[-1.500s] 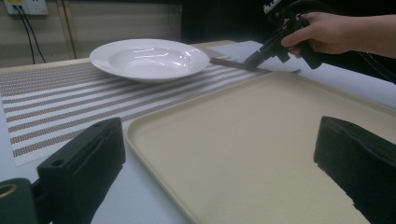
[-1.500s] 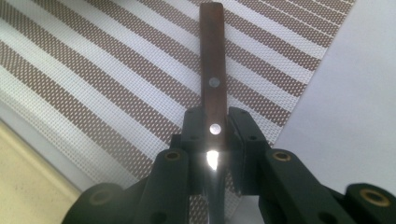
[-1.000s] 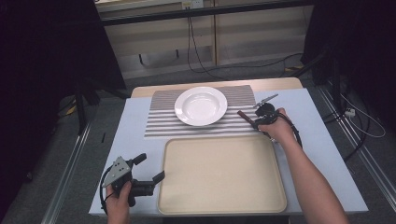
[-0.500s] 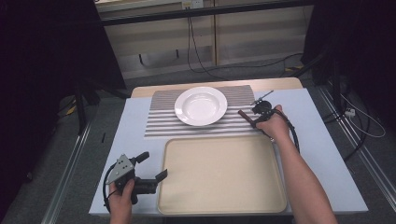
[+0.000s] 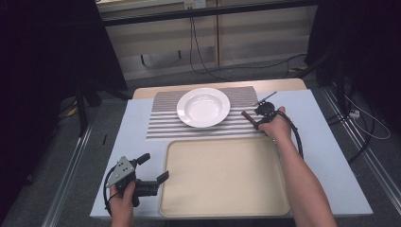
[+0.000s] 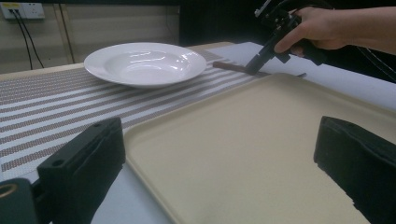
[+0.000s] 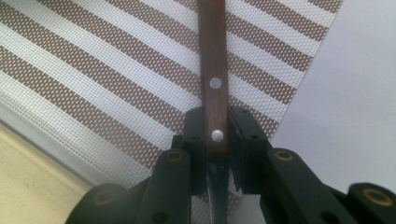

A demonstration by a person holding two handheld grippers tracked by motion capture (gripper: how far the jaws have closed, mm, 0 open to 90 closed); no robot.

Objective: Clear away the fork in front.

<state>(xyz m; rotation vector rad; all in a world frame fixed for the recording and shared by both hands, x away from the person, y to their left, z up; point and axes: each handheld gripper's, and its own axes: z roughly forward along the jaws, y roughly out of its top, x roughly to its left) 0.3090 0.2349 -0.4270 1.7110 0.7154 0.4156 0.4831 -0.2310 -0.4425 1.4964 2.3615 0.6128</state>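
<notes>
One plate (image 5: 203, 107), one tray (image 5: 224, 176), one knife (image 7: 213, 79), one placemat (image 5: 163, 124).

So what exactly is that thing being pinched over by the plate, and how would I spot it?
Start at the striped placemat under the white plate. At the mat's right edge, the right gripper is shut on a knife. Its brown wooden handle with two silver rivets marks it out; nothing else there is wooden.

Matte black two-jaw left gripper (image 5: 152, 168): grey three-cornered top plate, looped black cable; right gripper (image 7: 216, 133): brass-ringed screw holes. Forearms bare.

Table (image 5: 326, 142) carries striped placemat (image 5: 165, 124) and beige tray (image 5: 222, 177).
</notes>
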